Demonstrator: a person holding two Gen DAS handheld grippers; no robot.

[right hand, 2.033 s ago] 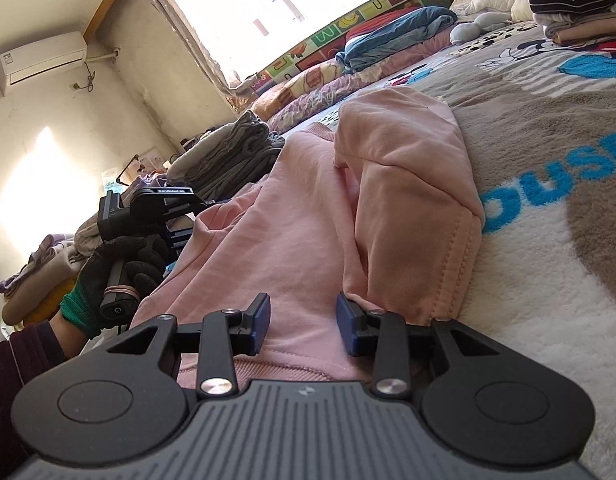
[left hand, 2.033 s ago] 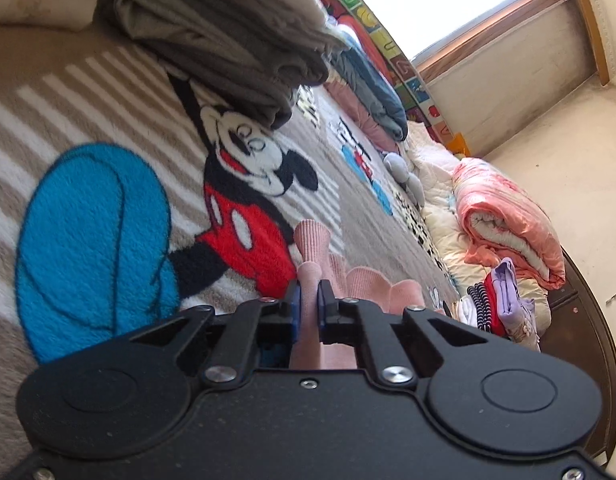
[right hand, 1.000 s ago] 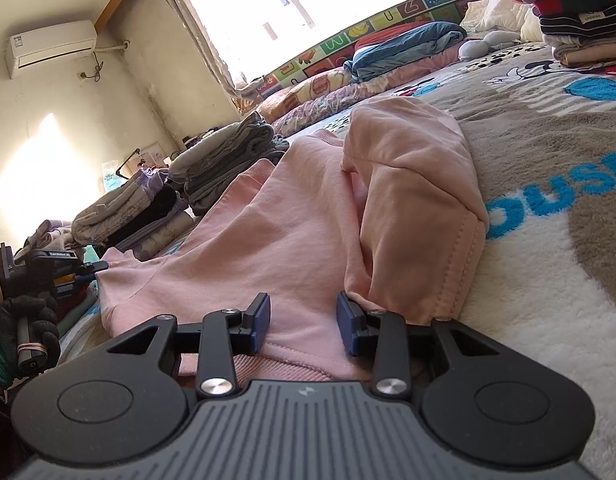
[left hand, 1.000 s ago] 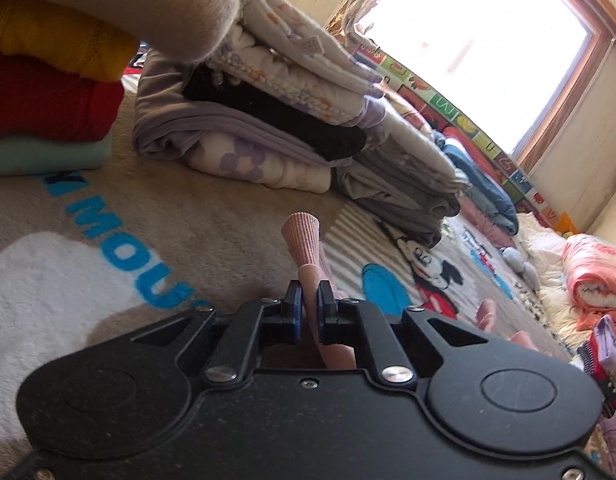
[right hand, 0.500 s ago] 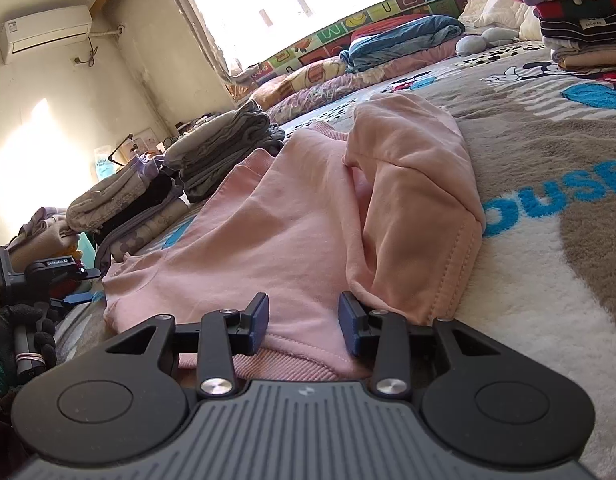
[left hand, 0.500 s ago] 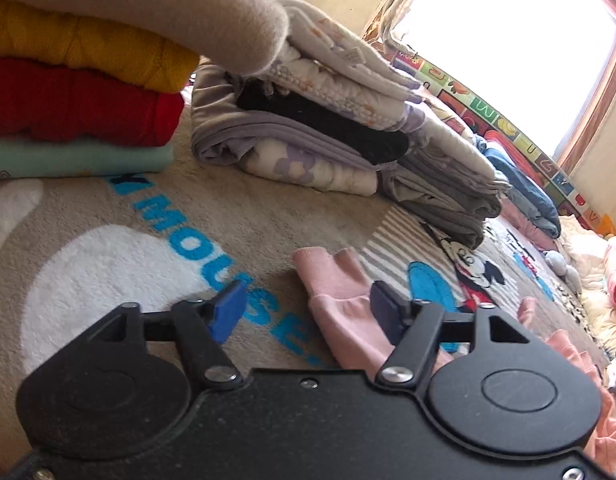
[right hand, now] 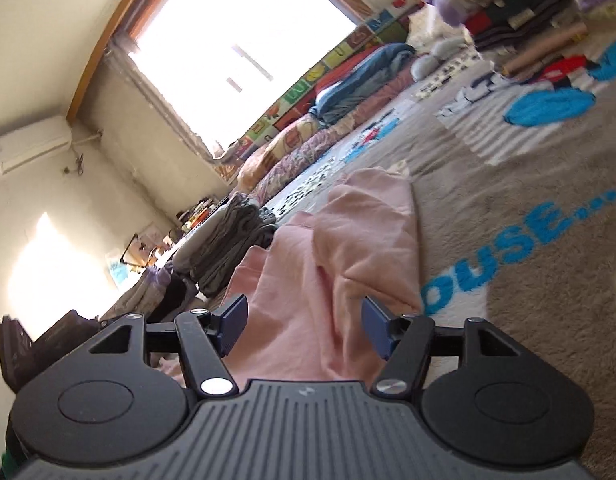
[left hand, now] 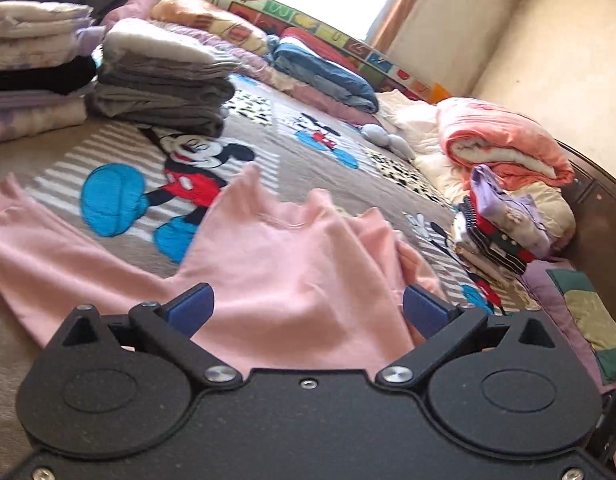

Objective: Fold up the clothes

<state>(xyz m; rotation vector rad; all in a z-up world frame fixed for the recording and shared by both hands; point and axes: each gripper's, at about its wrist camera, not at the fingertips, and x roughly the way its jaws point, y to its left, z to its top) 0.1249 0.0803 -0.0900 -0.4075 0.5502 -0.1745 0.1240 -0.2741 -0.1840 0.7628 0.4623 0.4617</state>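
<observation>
One second ago the left gripper (left hand: 305, 310) pinched the cuff of a pink sleeve; its jaws have just been opening, and now they stand spread wide, with the pink garment (left hand: 283, 268) lying between them but not pressed by the blue pads. The left camera now looks over the body of the garment and no longer at the stacks. The right gripper (right hand: 303, 326) has rolled, so its picture is tilted; its jaws have also just been opening and now stand apart, the cloth between them but loose. I judge that neither tool holds anything.

The garment lies on the cartoon blanket (left hand: 119, 152), close in front of both grippers. One sleeve (left hand: 47, 236) is stretched flat to the left. On the other side the cloth is already turned over the body in a thick lump (right hand: 372, 232). So the folding seems only begun: the stretched sleeve must still be brought in, and then the body doubled, I think.

Counting: one pink garment in work and two grippers. Farther on the blanket I see one grey folded pile (left hand: 159, 92), and left of it one pile of pale and black cloth (left hand: 31, 68), cut by the frame edge. At the right edge lies one small pile with striped pieces (left hand: 496, 232), and behind it one rolled orange quilt (left hand: 504, 144). Farthest, under the window (right hand: 235, 52), is one folded blue bundle (left hand: 324, 76).
</observation>
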